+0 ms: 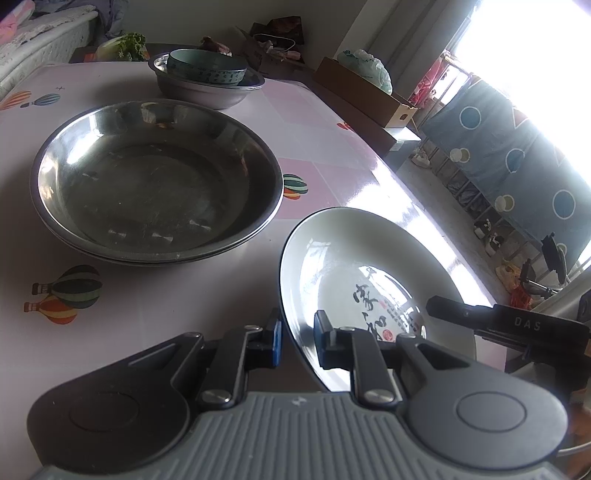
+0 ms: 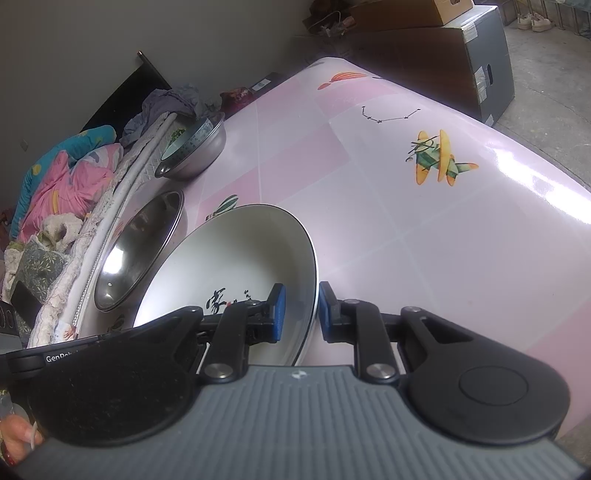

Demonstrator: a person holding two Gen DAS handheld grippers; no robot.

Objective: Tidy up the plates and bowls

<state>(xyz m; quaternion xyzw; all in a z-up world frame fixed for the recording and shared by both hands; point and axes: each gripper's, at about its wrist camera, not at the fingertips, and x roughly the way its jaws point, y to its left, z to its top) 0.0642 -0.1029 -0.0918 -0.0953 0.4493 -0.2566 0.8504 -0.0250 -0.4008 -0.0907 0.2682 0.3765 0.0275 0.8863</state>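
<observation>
White ceramic plate with black calligraphy (image 1: 369,291), rim pinched between both left tongs (image 1: 297,341) and right tongs (image 2: 300,314); slippage risked if the glazed rim is tilted.

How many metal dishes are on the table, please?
3, perhaps more. Two large steel plates are stacked at the middle of the table. One steel basin stands behind them, holding a green bowl.

- lived-in home, bedding (image 2: 66,173) piled right beside the table (image 2: 461,240)
- boxes (image 1: 364,92) on the floor, shoes (by the window) (image 2: 532,20)
</observation>
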